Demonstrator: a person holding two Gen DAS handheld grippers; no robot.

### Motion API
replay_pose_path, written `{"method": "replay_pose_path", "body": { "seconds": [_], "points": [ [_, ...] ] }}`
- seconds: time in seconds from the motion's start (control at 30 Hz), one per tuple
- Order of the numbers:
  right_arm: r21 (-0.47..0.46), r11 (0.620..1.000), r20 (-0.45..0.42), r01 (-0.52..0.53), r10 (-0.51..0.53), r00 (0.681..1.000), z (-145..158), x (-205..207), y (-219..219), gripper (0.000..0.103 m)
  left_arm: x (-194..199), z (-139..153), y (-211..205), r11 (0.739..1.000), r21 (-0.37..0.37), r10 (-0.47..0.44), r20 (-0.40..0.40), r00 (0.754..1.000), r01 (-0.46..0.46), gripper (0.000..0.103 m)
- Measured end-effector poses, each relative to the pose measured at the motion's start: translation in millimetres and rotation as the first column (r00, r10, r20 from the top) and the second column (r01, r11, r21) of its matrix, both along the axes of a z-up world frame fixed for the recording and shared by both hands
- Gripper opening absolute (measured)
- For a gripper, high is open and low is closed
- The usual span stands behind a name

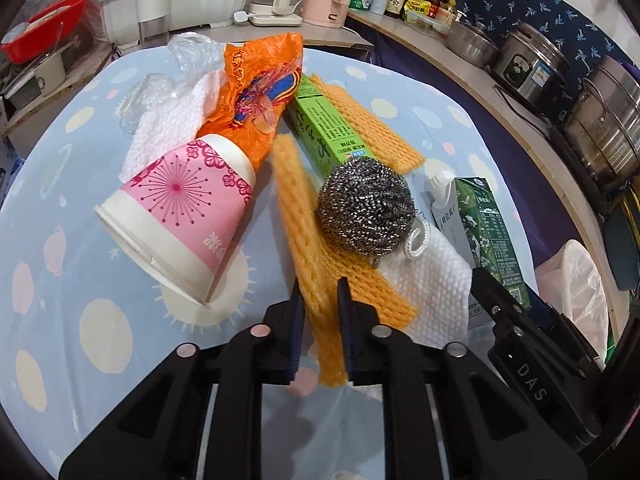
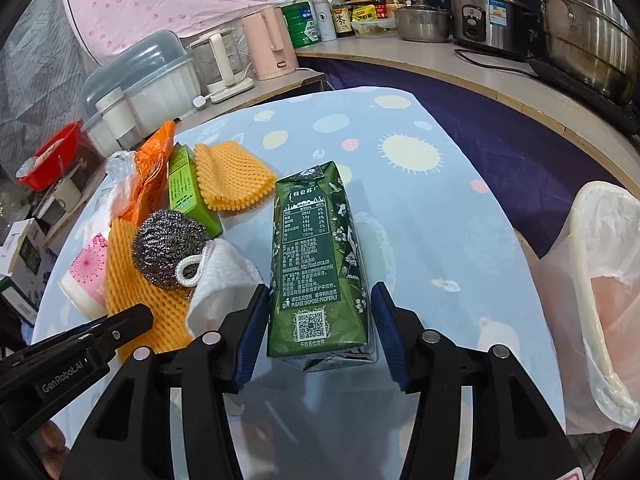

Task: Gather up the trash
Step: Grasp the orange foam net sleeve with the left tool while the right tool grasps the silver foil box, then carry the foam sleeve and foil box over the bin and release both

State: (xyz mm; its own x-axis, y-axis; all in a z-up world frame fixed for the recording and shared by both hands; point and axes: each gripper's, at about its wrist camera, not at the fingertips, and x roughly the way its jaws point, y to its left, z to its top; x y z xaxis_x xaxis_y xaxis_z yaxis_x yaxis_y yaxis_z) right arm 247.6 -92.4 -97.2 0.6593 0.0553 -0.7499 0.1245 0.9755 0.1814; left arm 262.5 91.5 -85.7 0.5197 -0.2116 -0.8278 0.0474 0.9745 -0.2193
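We see a steel scourer [image 1: 365, 207] atop an orange foam net [image 1: 316, 264]; our left gripper [image 1: 320, 300] pinches that net. Our right gripper [image 2: 318, 312] straddles the green carton [image 2: 316, 264], seemingly not yet clamped.

Scouring ball [image 1: 365, 208] rests on a foam net [image 1: 316, 280] and a paper towel [image 1: 424, 276]; cup [image 1: 180, 220] lies left, carton [image 2: 316, 264] right, bin [image 2: 608, 300] beside the table [image 2: 440, 216].
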Motion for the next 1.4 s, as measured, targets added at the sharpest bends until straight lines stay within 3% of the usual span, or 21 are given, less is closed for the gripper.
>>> {"method": "replay_pose_path", "body": {
  "seconds": [0.27, 0.67, 1.13, 1.4],
  "points": [
    [-0.023, 1.000, 0.060, 0.000, 0.001, 0.998, 21.6, -26.6, 3.1, 0.049, -23.3, 18.8, 13.8, 1.000, -0.009, 0.017, 0.040, 0.999, -0.016, 0.009],
    [0.005, 1.000, 0.140, 0.028, -0.028, 0.990, 54.8, -78.2, -9.1, 0.046, -70.5, 76.4, 17.8, 1.000, -0.014, 0.014, 0.176, 0.984, -0.011, 0.009],
    [0.054, 0.990, 0.267, 0.128, -0.137, 0.954, 105.2, -140.3, -60.6, 0.046, -113.7, 123.6, -35.3, 0.993, -0.012, -0.108, 0.279, 0.954, 0.116, 0.009],
    [0.070, 0.971, 0.315, 0.231, -0.241, 0.918, 124.4, -174.5, -109.5, 0.046, -127.7, 135.1, -92.7, 0.971, 0.004, -0.228, 0.300, 0.926, 0.237, 0.009]
  ]
}}
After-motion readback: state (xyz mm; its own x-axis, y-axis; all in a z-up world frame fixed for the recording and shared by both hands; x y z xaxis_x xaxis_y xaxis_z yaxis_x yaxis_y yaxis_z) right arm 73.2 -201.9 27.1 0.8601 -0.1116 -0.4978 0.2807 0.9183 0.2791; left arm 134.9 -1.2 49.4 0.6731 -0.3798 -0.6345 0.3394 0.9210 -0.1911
